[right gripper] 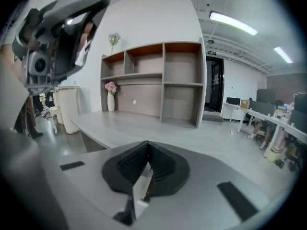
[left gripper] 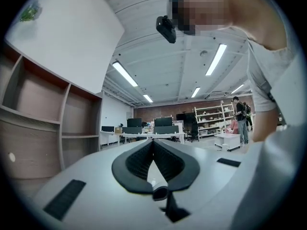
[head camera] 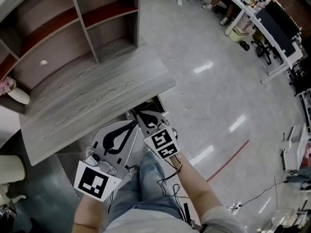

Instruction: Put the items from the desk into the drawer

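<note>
The grey wood desk [head camera: 92, 96] lies in front of me, and its top also shows in the right gripper view [right gripper: 120, 121]. I hold both grippers low, near my lap, just off the desk's front edge. My left gripper [head camera: 133, 124] is shut, its black jaws meeting at the tip [left gripper: 153, 142] with nothing between them; it points up and out across the office. My right gripper [head camera: 139, 113] is also shut and holds nothing [right gripper: 146, 146]; it points across the desk toward the shelves. No drawer front shows in any view.
A wooden shelf unit [head camera: 87, 18] stands on the desk's far side [right gripper: 163, 80]. A white vase with pink flowers [head camera: 12, 93] sits at its left end [right gripper: 111, 99]. A white bin [head camera: 9, 169] stands left of the desk. Office desks and chairs [head camera: 262, 28] are far right.
</note>
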`<move>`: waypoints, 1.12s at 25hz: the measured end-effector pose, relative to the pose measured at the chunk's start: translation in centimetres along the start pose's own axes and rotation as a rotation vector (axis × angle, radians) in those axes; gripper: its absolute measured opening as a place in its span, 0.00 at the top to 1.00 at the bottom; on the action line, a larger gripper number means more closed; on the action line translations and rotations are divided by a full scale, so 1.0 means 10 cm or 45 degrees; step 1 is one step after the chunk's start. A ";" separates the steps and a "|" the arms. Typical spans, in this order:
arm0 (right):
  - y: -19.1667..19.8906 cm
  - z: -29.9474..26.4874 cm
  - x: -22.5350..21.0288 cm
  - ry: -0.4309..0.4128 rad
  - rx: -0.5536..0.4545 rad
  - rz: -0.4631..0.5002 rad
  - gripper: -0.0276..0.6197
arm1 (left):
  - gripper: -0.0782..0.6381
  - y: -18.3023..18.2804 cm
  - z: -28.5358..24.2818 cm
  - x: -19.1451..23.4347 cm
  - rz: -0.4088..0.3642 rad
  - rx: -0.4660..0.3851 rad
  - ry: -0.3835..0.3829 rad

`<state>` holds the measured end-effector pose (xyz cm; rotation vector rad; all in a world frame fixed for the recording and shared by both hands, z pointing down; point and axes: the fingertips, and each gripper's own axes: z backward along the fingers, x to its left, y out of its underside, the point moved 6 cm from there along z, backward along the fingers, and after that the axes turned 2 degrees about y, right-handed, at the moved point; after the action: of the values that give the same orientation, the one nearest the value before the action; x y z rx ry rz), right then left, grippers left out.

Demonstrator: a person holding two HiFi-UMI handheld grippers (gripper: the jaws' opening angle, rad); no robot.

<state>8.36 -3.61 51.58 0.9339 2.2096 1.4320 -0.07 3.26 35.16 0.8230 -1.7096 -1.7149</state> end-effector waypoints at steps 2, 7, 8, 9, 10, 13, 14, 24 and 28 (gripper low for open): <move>-0.24 0.16 0.06 -0.027 -0.057 -0.011 0.94 | 0.88 -0.07 0.03 -0.02 -0.012 -0.006 0.008; -0.79 0.59 0.20 -0.091 -0.204 -0.093 0.94 | 0.88 -0.26 0.13 -0.08 -0.059 -0.018 0.035; -0.89 0.67 0.22 -0.100 -0.230 -0.102 0.94 | 0.88 -0.29 0.15 -0.10 -0.064 -0.022 0.037; -0.97 0.76 0.25 -0.107 -0.255 -0.106 0.94 | 0.88 -0.32 0.18 -0.11 -0.069 -0.026 0.038; -1.05 0.84 0.26 -0.112 -0.279 -0.107 0.94 | 0.88 -0.35 0.20 -0.12 -0.075 -0.031 0.038; -1.24 1.07 0.32 -0.121 -0.344 -0.105 0.94 | 0.88 -0.42 0.26 -0.16 -0.092 -0.044 0.038; -1.30 1.15 0.35 -0.125 -0.365 -0.104 0.94 | 0.88 -0.44 0.29 -0.18 -0.096 -0.046 0.036; -1.65 1.75 0.73 -0.180 -0.530 -0.083 0.94 | 0.88 -0.55 0.60 -0.31 -0.105 -0.055 0.012; -1.70 1.88 0.82 -0.199 -0.583 -0.096 0.94 | 0.88 -0.60 0.67 -0.36 -0.098 -0.052 0.015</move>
<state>8.03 10.04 28.69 0.7626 1.6813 1.6659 -2.78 10.40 29.24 0.8891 -1.6496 -1.7861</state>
